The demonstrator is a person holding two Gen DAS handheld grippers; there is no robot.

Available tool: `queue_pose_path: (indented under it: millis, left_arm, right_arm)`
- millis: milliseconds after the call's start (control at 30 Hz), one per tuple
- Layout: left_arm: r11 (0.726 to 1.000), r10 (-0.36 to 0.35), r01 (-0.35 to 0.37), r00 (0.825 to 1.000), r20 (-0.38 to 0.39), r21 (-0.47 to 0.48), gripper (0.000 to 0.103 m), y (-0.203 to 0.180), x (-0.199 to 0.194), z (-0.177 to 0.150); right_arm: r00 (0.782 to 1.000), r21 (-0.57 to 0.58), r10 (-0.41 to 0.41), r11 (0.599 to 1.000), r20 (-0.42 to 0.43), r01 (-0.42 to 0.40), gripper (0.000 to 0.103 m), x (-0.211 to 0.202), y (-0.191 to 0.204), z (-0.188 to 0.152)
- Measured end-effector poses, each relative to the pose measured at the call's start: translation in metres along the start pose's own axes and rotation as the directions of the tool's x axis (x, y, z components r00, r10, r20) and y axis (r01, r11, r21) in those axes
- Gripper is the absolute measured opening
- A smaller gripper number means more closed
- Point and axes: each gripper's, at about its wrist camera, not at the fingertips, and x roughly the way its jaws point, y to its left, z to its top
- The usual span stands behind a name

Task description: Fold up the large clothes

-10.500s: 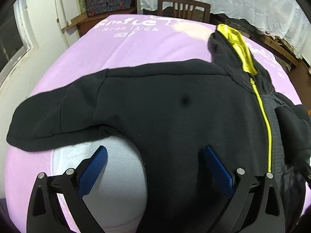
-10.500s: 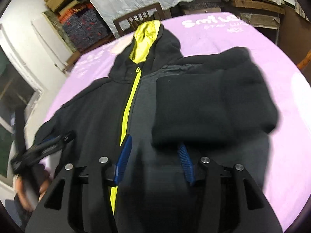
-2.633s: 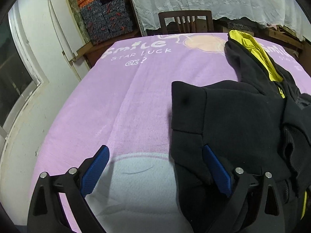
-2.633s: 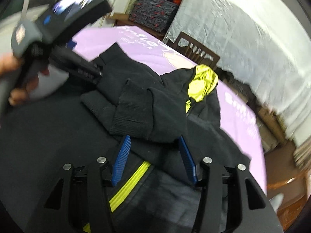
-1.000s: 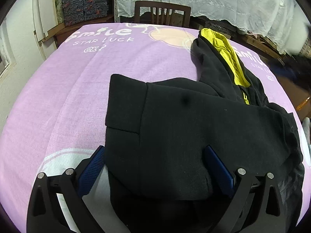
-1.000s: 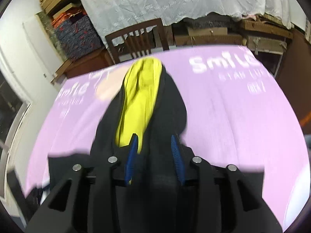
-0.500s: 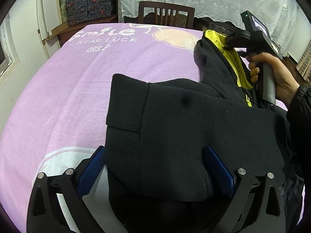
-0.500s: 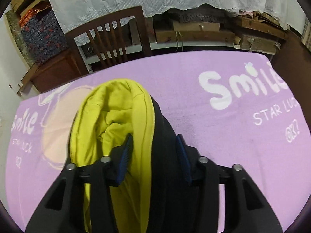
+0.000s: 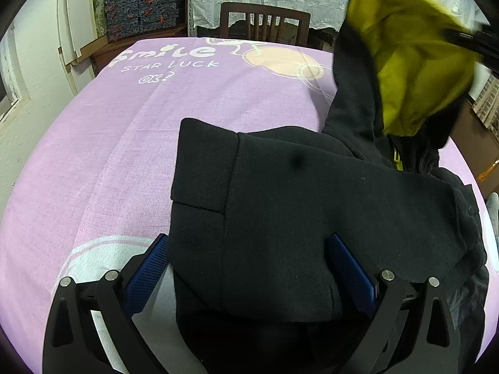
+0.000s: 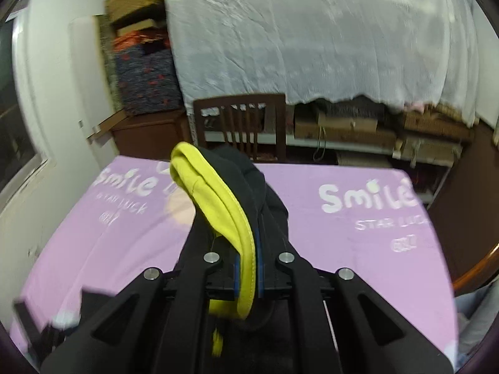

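Observation:
A black hoodie point(image 9: 312, 212) with a yellow zip lies on the purple cloth, both sleeves folded across its body. Its yellow-lined hood point(image 9: 414, 62) is lifted off the table at the upper right of the left wrist view. My right gripper point(image 10: 248, 268) is shut on the hood's yellow-lined edge point(image 10: 218, 196) and holds it up above the table. My left gripper point(image 9: 249, 268) is open, its blue pads straddling the folded body at the near hem without pinching it.
A purple "Smile Star Luck" cloth point(image 9: 149, 118) covers the table. A dark wooden chair point(image 9: 265, 21) stands at the far edge, with white lace curtain point(image 10: 312, 37) and stacked boxes point(image 10: 143, 74) behind. A white wall and window are on the left.
My right gripper has closed on the hood and lifted it off the table. My left gripper has stayed open over the folded body.

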Motion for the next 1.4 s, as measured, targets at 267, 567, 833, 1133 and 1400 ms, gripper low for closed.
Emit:
queue_pose_path:
  millis: [267, 567, 833, 1133, 1400]
  left_arm:
    - [0.989, -0.03, 0.044, 0.995, 0.094, -0.144, 0.1, 0.034, -0.031, -0.007]
    - [0.992, -0.03, 0.043, 0.994, 0.109, -0.121, 0.1, 0.028, -0.069, -0.039]
    - [0.994, -0.08, 0.071, 0.99, 0.119, 0.079, 0.1, -0.027, -0.084, -0.049]
    - [0.986, -0.115, 0.119, 0.992, -0.047, 0.116, 0.099, -0.076, -0.039, -0.039]
    - [0.995, -0.066, 0.065, 0.998, 0.014, 0.071, 0.065, -0.061, -0.053, -0.025]
  right_arm:
    - [0.998, -0.052, 0.061, 0.997, 0.001, -0.061, 0.007, -0.125, -0.001, -0.093]
    - [0.964, -0.106, -0.021, 0.994, -0.266, -0.007, 0.024, -0.132, -0.009, -0.227]
    - [0.985, 0.037, 0.079, 0.997, -0.155, -0.074, 0.039, -0.171, -0.027, -0.21]
    - [0.938, 0.368, 0.278, 0.91, -0.206, -0.189, 0.069, -0.113, -0.048, -0.208]
    - [0.874, 0.521, 0.457, 0.793, -0.166, -0.316, 0.015, -0.107, -0.029, -0.226]
